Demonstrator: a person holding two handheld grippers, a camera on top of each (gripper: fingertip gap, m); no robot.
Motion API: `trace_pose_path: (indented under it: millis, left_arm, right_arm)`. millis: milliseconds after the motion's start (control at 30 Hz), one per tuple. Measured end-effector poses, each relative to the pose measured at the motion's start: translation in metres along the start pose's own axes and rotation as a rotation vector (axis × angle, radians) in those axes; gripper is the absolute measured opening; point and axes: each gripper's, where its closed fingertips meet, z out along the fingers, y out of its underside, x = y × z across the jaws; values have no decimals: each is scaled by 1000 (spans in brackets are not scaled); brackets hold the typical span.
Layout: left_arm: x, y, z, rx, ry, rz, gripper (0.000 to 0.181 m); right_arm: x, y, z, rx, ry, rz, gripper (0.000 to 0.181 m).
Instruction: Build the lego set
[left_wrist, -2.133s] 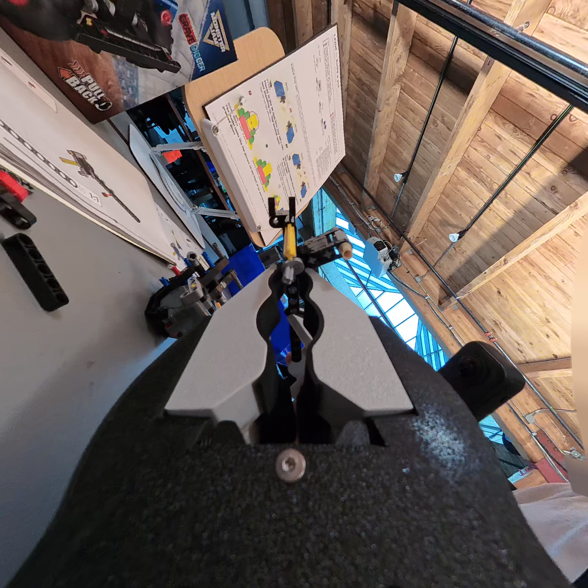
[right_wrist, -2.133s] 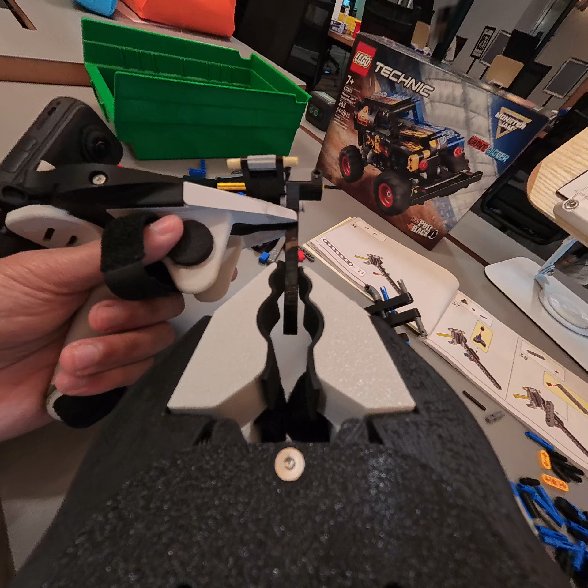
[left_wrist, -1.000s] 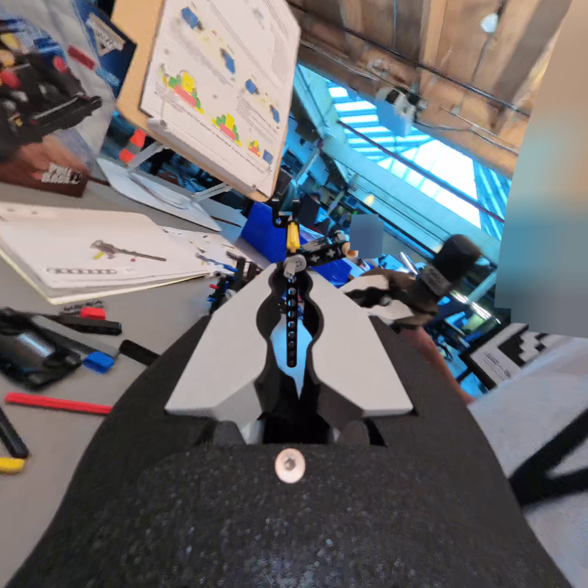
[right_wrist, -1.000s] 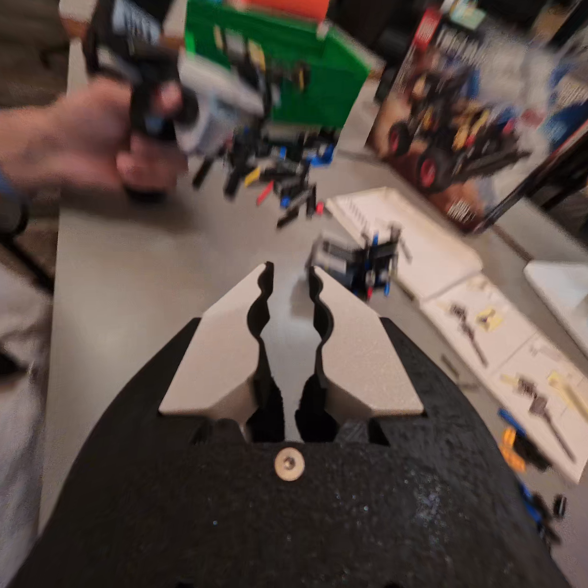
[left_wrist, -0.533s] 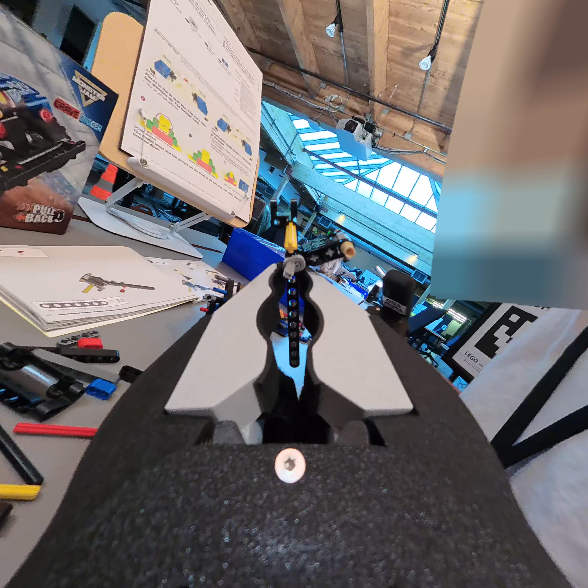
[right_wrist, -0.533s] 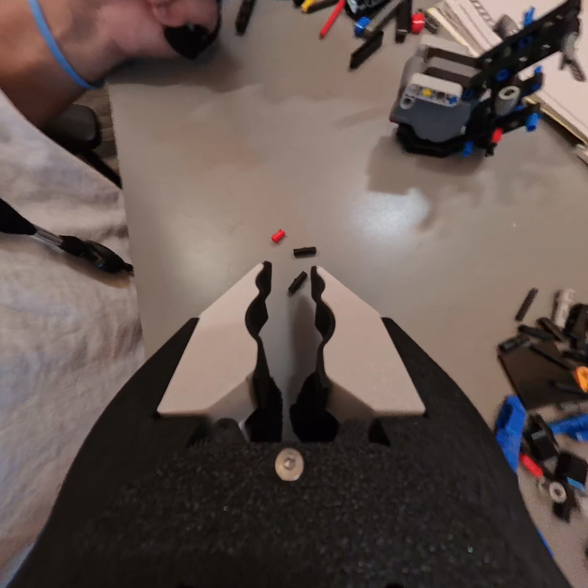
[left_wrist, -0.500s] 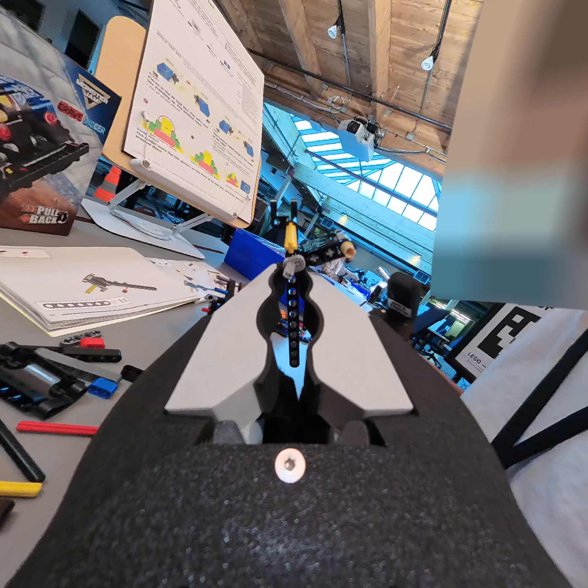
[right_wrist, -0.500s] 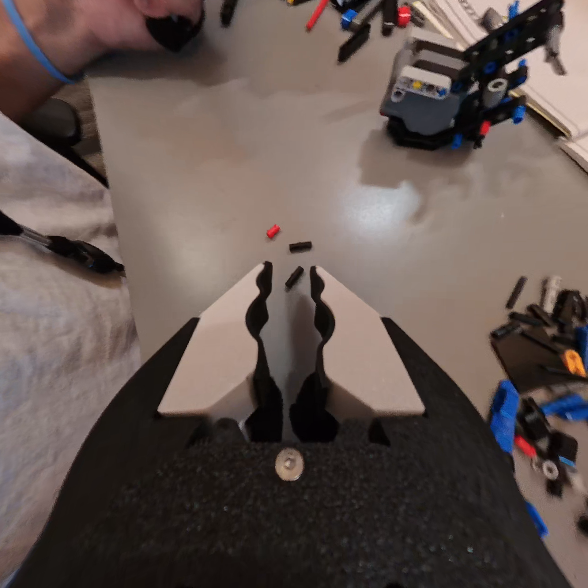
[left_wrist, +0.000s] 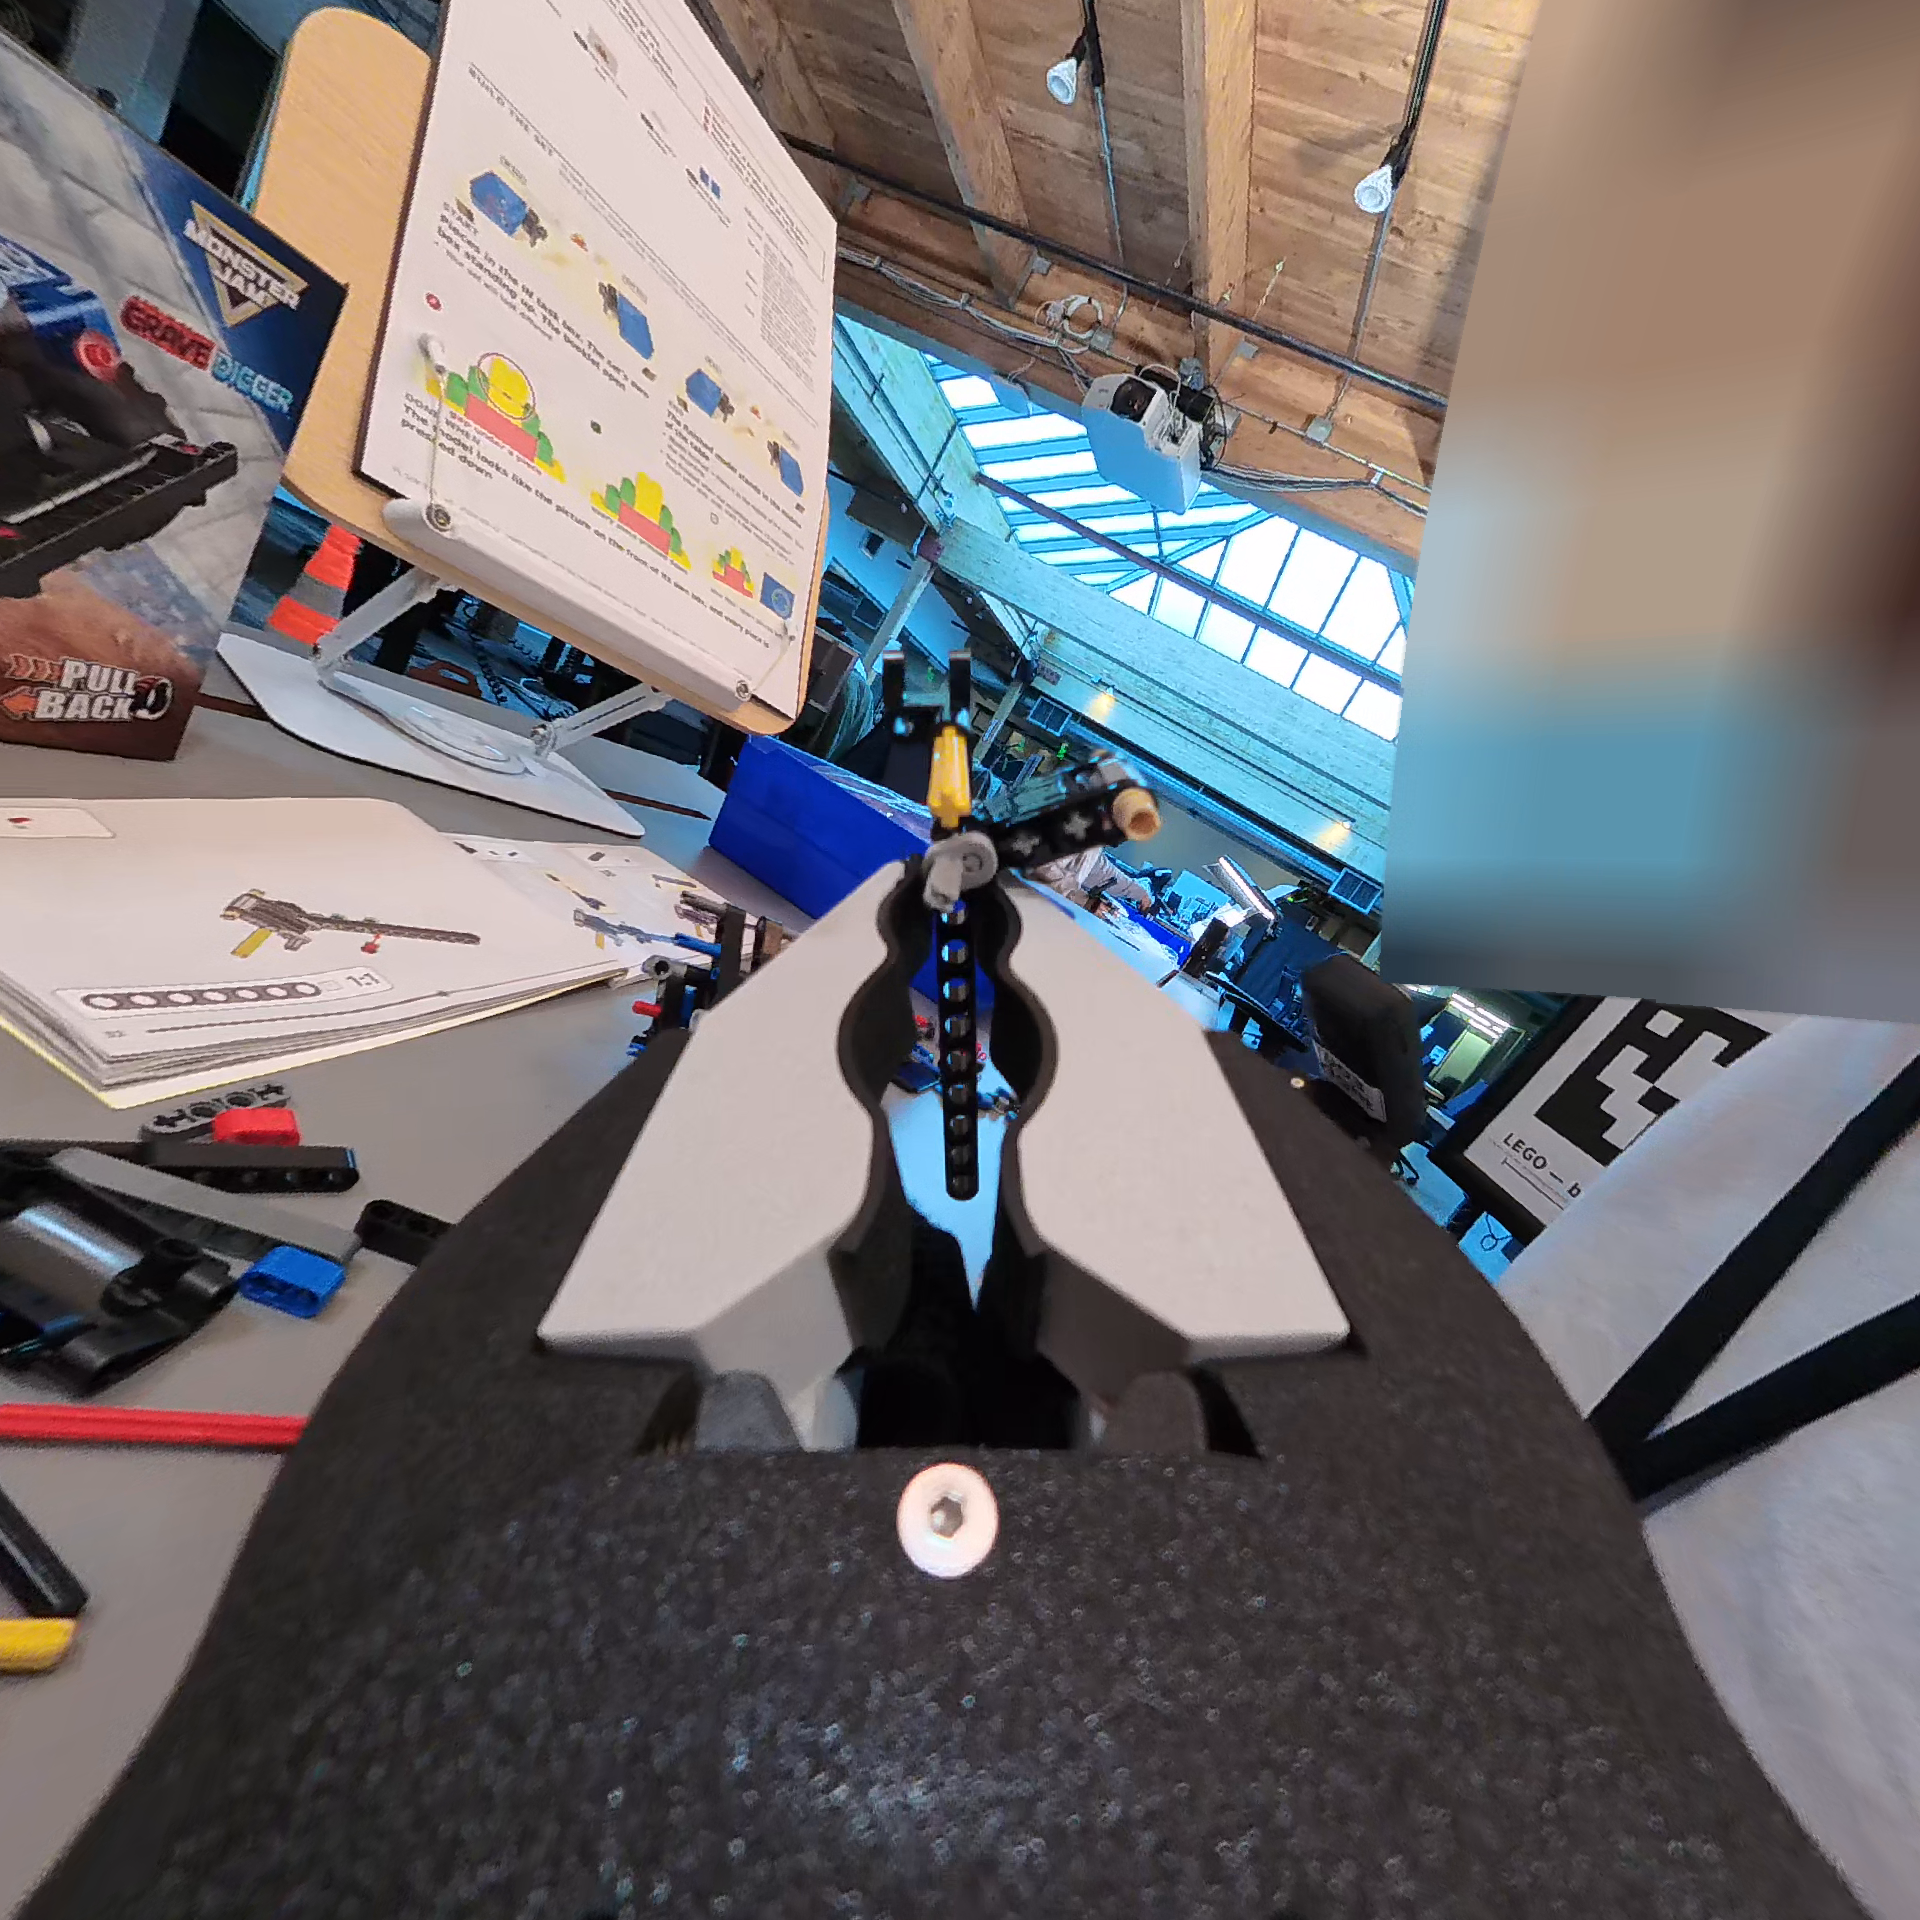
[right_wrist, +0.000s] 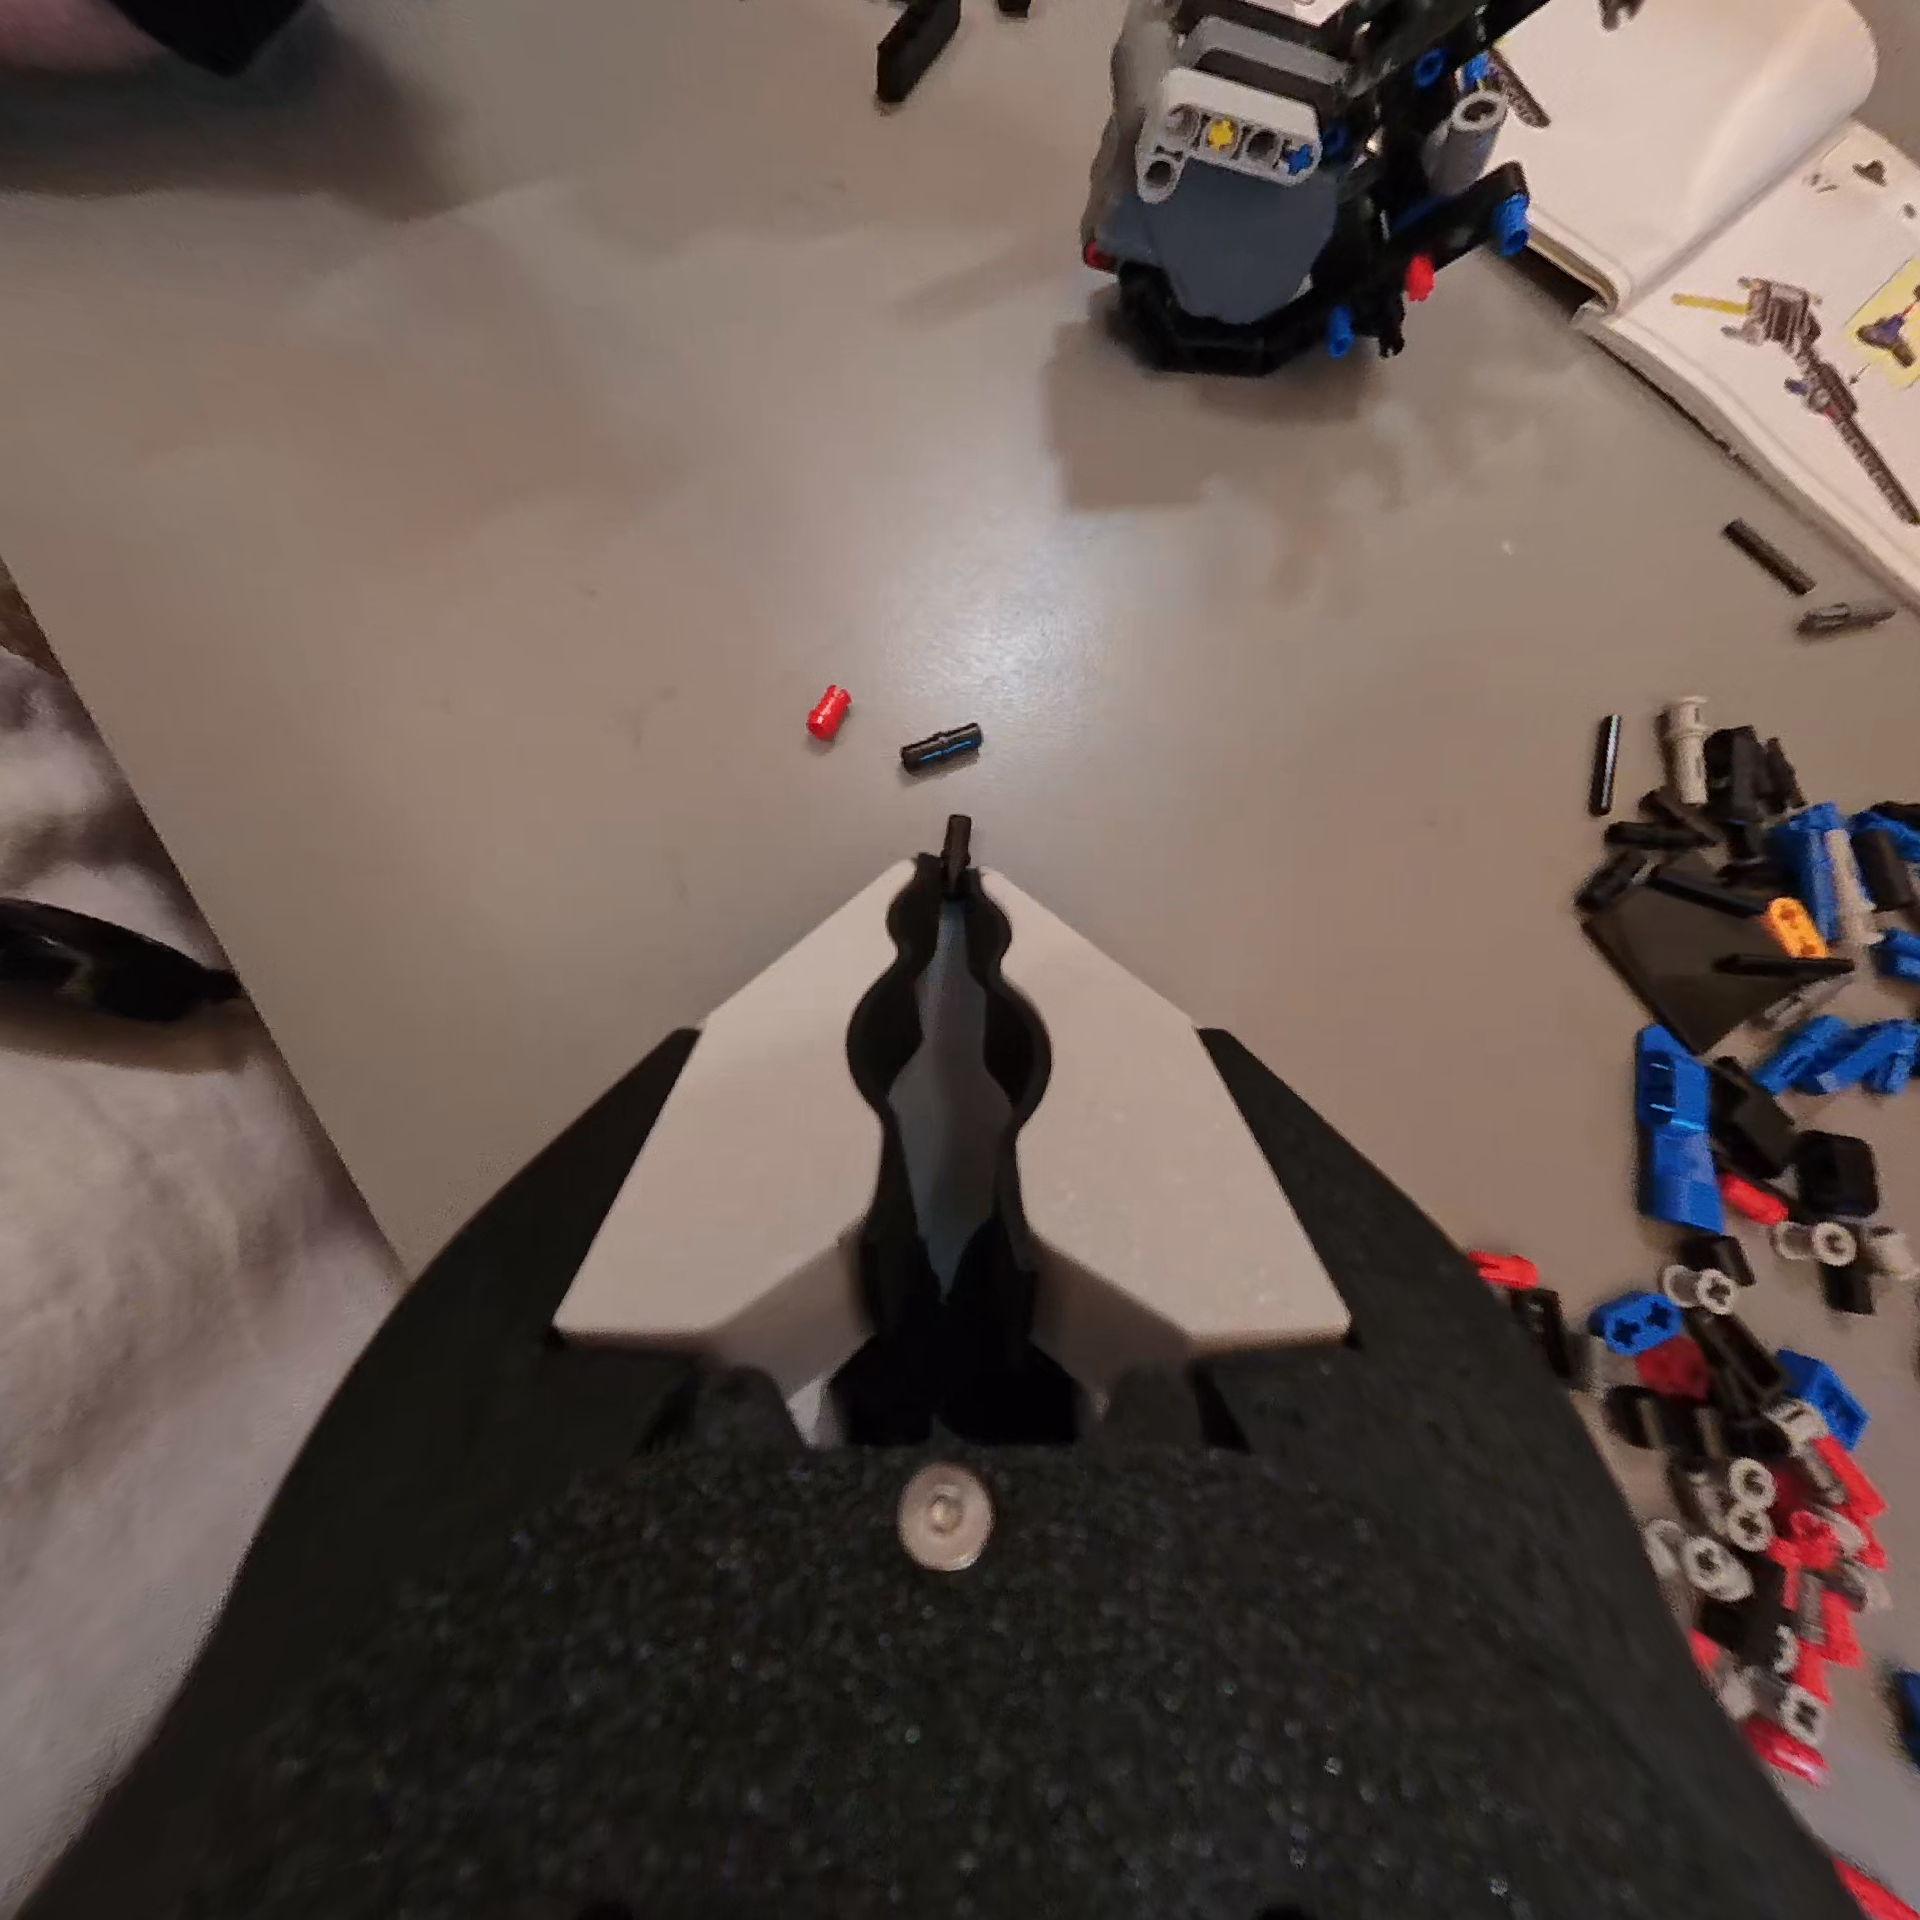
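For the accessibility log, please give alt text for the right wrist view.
The right hand-held gripper is shut on a small black pin just above the grey table. A second black pin and a red pin lie just beyond, a part-built model farther back.

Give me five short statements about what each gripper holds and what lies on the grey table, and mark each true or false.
1. The left gripper is shut on a long black holed beam assembly with a yellow piece at its top. True.
2. The right gripper is wide open and empty. False: it is shut on a small black pin at its fingertips.
3. A small red bush lies on the grey table beside a second black pin. True.
4. The red bush touches that second pin. False: they lie apart.
5. The grey and black partly built model stands on the table. True.
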Motion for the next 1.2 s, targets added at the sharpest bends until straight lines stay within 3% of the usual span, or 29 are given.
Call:
trace_pose_path:
  millis: [100,200,333,500,667,1033,1200]
  left_arm:
    - [-1,0,-1,-3,-9,11,5]
    - [1,1,-1,-4,-8,14,6]
    - [0,8,-3,-29,-4,-24,5]
    - [-5,3,-12,-6,-45,-19,5]
    - [-5,6,-11,-17,-46,-19,6]
    - [-6,6,-11,-18,-45,-29,5]
    - [-5,6,-11,-19,-45,-27,5]
  right_arm:
    - [7,5,-6,-100,-28,-66,3]
    - [31,3,-31,-258,-142,-113,3]
    - [73,25,-64,-693,-243,-149,3]
    - [77,59,-75,-1093,-327,-346,3]
    - [76,63,-68,-1221,-324,-453,3]
    - [76,56,-58,-1289,-318,-553,3]
    - [85,49,-65,-1423,-326,-633,3]
